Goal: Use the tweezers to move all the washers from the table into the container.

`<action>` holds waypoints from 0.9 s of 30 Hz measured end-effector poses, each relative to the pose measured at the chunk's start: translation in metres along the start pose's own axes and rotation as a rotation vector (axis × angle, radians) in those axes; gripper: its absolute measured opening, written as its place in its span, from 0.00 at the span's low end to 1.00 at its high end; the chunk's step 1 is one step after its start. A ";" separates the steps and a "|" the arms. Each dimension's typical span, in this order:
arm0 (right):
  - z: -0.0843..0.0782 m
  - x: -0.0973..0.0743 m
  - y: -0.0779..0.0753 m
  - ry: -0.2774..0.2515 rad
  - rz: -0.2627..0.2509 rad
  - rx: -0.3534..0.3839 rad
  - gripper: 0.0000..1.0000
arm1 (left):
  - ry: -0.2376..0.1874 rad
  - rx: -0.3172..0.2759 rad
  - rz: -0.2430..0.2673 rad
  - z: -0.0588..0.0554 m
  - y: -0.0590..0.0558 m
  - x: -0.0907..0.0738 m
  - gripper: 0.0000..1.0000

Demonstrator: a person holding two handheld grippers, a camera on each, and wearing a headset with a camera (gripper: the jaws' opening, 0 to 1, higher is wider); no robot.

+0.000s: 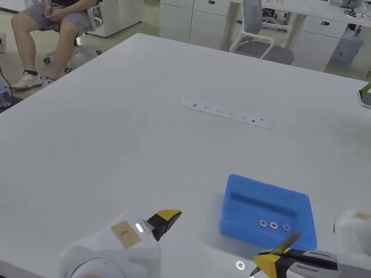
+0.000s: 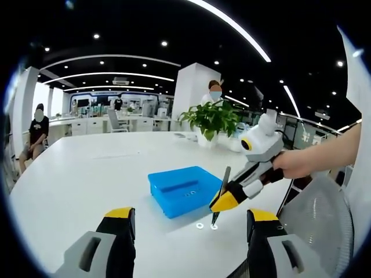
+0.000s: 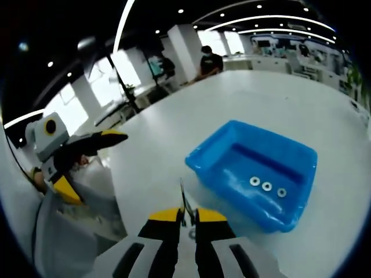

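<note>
Three washers (image 1: 273,225) are already in the blue container (image 1: 237,220). Two stray washers (image 2: 200,225) (I think it's two) lie on the table (image 1: 116,145) just in front of it. The right gripper (image 3: 189,219) is pinched on the tweezers (image 2: 225,180), with the tips by the strays. The left gripper (image 2: 191,215) gapes wide, empty. A power strip (image 1: 229,113) sits well beyond the container, and nothing looks to be blocking.

One container (image 1: 255,202); three washers (image 1: 273,225) inside it; two washers (image 2: 200,225) beside it; one tweezers (image 2: 221,190).
</note>
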State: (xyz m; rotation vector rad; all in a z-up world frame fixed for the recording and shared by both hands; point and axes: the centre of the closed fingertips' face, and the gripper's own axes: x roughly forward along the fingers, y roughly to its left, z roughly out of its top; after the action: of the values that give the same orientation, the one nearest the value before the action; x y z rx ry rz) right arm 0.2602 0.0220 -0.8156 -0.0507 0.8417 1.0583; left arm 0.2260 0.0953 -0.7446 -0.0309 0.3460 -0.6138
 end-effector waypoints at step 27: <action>-0.026 0.004 0.010 0.126 -0.032 -0.265 0.07 | 0.021 0.020 0.009 -0.003 0.001 0.000 0.79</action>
State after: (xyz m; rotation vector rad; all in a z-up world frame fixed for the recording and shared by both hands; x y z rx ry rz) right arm 0.2383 0.0194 -0.8333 -0.3561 0.8065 1.1399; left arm 0.2259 0.0967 -0.7474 -0.0036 0.3598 -0.6095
